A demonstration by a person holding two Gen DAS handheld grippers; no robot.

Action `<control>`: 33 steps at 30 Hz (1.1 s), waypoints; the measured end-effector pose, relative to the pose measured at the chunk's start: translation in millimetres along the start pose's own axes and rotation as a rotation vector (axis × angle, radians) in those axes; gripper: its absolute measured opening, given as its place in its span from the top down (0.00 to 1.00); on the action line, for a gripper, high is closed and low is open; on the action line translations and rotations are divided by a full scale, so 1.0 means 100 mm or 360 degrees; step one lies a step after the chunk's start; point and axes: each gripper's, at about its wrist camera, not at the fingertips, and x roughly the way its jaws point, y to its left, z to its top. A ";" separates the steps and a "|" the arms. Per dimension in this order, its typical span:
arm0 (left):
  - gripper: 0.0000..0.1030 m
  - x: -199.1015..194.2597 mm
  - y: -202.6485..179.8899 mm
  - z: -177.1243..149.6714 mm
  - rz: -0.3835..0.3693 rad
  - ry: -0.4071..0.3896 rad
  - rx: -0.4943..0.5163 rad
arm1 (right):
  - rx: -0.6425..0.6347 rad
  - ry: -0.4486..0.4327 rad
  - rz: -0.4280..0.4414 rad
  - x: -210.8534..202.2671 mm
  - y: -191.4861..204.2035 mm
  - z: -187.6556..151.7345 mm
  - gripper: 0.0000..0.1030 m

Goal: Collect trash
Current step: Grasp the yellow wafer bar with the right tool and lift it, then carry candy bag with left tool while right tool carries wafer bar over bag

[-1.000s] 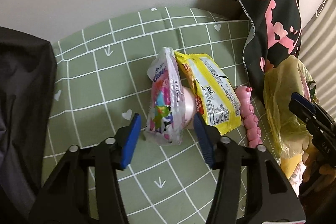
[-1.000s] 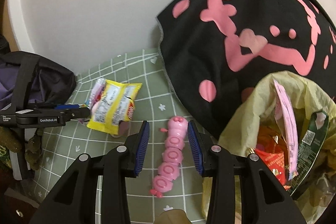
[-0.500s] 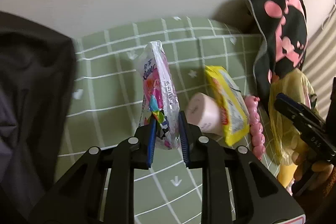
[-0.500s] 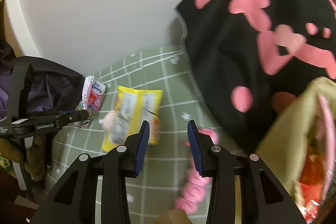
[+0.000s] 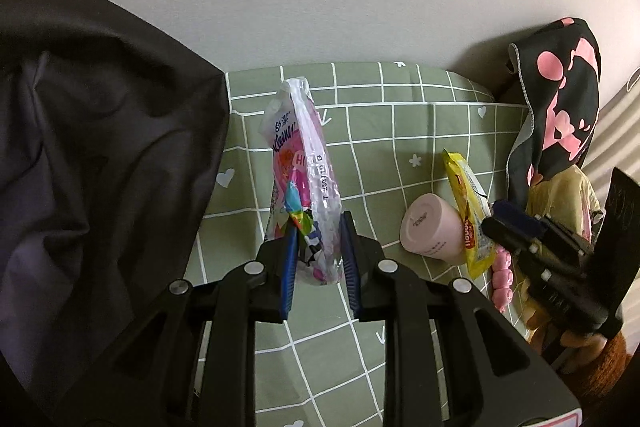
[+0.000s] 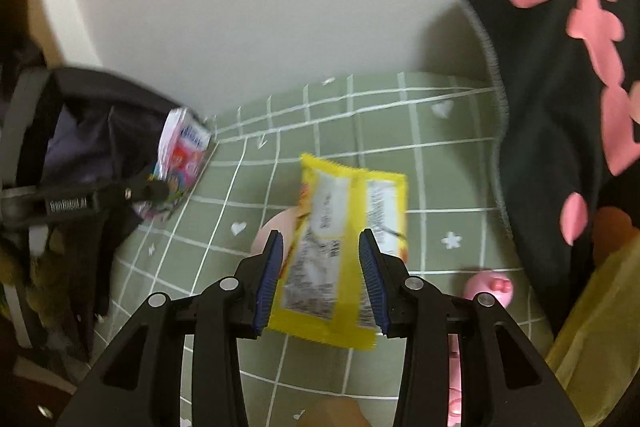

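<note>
My left gripper (image 5: 320, 223) is shut on a pink tissue packet (image 5: 298, 147) and holds it upright above the green checked sheet (image 5: 400, 131). The right wrist view shows the same packet (image 6: 184, 151) at the left, near a dark bag. A yellow snack wrapper (image 6: 344, 195) lies tilted against a pink cup (image 5: 430, 233). My right gripper (image 6: 321, 235) hovers over the wrapper with its jaws opening. The wrapper shows between the jaws, and the pads do not press on it. In the left wrist view the right gripper (image 5: 504, 215) sits beside the wrapper (image 5: 466, 195).
A pink caterpillar toy (image 6: 490, 285) lies right of the wrapper. A yellow trash bag (image 5: 560, 187) stands at the far right below a black cloth with pink shapes (image 6: 560, 87). A dark bag (image 5: 100, 147) fills the left side. A white wall rises behind the sheet.
My left gripper closed on the tissue packet and carried it left, away from the wrapper and cup. My right gripper swung left and down from the toy to above the yellow wrapper.
</note>
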 end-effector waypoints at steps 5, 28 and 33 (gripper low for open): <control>0.81 0.00 0.00 0.01 -0.0017 0.0003 -0.0001 | -0.0051 0.0048 -0.0075 0.11 0.06 -0.05 0.64; 0.81 -0.17 -0.53 0.01 -0.0105 -0.0039 0.0168 | -0.0077 -0.0099 -0.0262 -0.67 -0.12 -0.12 0.88; 0.81 -0.34 -0.76 0.10 -0.0147 -0.0108 0.0250 | -0.0037 -0.0249 -0.0315 -1.10 -0.22 -0.02 0.88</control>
